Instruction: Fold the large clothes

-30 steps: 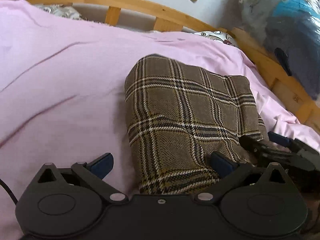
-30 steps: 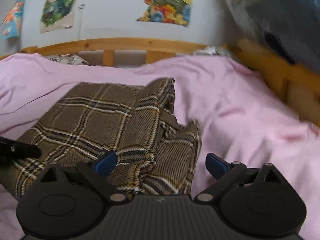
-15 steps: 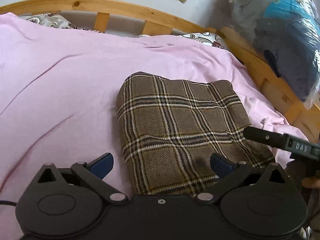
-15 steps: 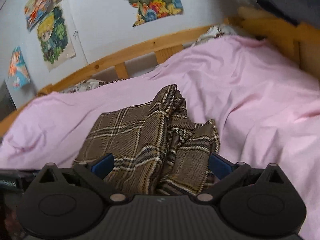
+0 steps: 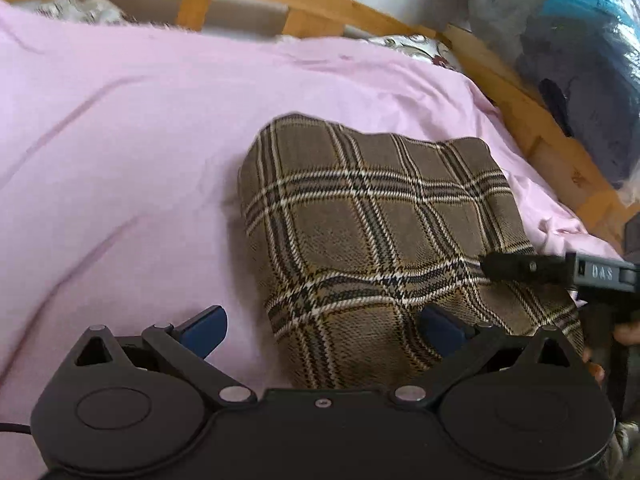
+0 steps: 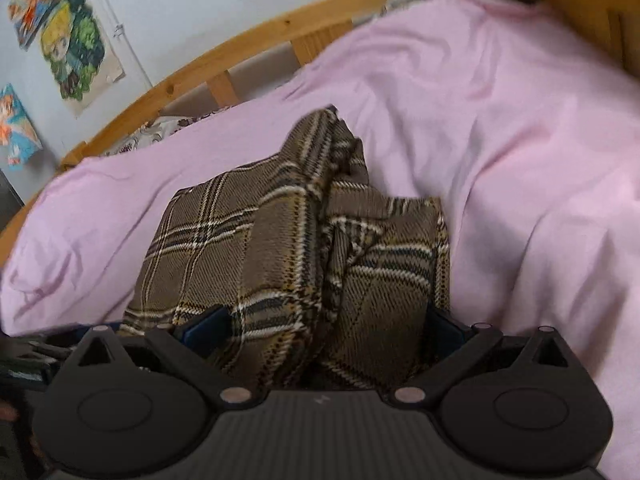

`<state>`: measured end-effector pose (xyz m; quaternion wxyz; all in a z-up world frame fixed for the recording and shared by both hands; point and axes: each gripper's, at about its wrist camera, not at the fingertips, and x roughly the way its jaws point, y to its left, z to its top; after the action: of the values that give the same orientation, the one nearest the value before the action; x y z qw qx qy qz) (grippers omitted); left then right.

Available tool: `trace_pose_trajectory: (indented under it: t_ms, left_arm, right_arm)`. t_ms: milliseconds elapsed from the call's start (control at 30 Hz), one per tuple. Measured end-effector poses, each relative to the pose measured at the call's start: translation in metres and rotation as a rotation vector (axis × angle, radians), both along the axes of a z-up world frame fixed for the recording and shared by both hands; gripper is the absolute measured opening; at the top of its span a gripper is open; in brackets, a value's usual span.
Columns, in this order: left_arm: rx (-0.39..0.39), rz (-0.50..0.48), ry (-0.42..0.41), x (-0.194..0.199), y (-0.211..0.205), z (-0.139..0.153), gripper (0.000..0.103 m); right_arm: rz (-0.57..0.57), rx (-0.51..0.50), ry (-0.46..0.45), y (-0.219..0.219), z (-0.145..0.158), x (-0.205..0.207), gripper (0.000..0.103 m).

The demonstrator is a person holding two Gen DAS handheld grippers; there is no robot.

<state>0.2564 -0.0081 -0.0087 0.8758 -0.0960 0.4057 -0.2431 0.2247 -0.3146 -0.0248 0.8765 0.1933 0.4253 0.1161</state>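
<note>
Hovering at the near edge of the plaid garment [image 5: 384,236], we hold both tools low so the bundle sits framed between spread fingers; the left gripper [image 5: 322,330] is released, one blue pad over the pink sheet [image 5: 120,152] and one over the cloth, while the right gripper [image 6: 326,326] straddles the looser, rumpled side, also gripping nothing. The garment lies folded on the bed, near the wooden frame [image 5: 520,108], and we judge the uneven right side wants tidying
</note>
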Motion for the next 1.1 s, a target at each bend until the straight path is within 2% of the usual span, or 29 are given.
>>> trace_pose_trajectory:
  t_ms: [133, 200, 267, 300, 333, 367, 433, 500, 533, 567, 633, 767, 867, 1000, 1100]
  left_arm:
    - [-0.100, -0.037, 0.111, 0.022, 0.012, -0.015, 0.102]
    - [-0.107, -0.056, 0.131, 0.028, 0.012, -0.016, 0.102]
    - [-0.108, -0.080, 0.151, 0.033, 0.010, -0.016, 0.102]
    - [-0.115, -0.085, 0.161, 0.035, 0.008, -0.015, 0.101]
    - [-0.128, -0.095, 0.171, 0.037, 0.008, -0.014, 0.091]
    - [-0.152, -0.116, 0.169, 0.037, 0.006, -0.012, 0.082]
    - [-0.143, -0.095, 0.167, 0.038, 0.002, -0.005, 0.075]
    - [-0.162, -0.065, 0.174, 0.040, 0.004, 0.000, 0.055]
    - [-0.174, -0.058, 0.171, 0.040, 0.007, 0.002, 0.050]
    - [-0.188, -0.057, 0.164, 0.040, 0.011, 0.005, 0.045]
    - [-0.207, -0.054, 0.154, 0.039, 0.018, 0.012, 0.040]
    - [-0.173, -0.035, 0.070, 0.030, 0.035, 0.031, 0.040]
    - [-0.171, 0.018, 0.040, 0.033, 0.055, 0.040, 0.040]
    - [-0.116, 0.069, 0.019, 0.037, 0.069, 0.037, 0.048]
    - [-0.077, 0.099, 0.061, 0.036, 0.068, 0.024, 0.060]
  right_arm:
    - [-0.023, 0.102, -0.006, -0.011, -0.009, 0.008, 0.103]
    - [-0.015, 0.119, -0.010, -0.011, -0.010, 0.011, 0.103]
    - [0.008, 0.135, -0.018, -0.008, -0.010, 0.013, 0.096]
    - [0.017, 0.126, -0.022, -0.005, -0.009, 0.013, 0.089]
    - [0.020, 0.113, -0.028, -0.002, -0.008, 0.012, 0.078]
    - [0.023, 0.105, -0.037, 0.000, -0.006, 0.011, 0.072]
    - [0.030, 0.112, -0.057, 0.002, 0.001, 0.009, 0.043]
    - [0.044, 0.108, -0.081, 0.008, 0.010, 0.008, 0.034]
    - [0.051, 0.106, -0.092, 0.010, 0.015, 0.008, 0.032]
    - [0.060, 0.109, -0.109, 0.014, 0.020, 0.008, 0.031]
    - [0.078, 0.115, -0.152, 0.024, 0.033, 0.010, 0.030]
    - [0.103, 0.143, -0.235, 0.046, 0.055, 0.017, 0.030]
    - [0.112, 0.161, -0.270, 0.063, 0.061, 0.025, 0.030]
    - [0.073, 0.196, -0.252, 0.078, 0.047, 0.035, 0.033]
    - [0.047, 0.132, -0.207, 0.087, 0.027, 0.039, 0.043]
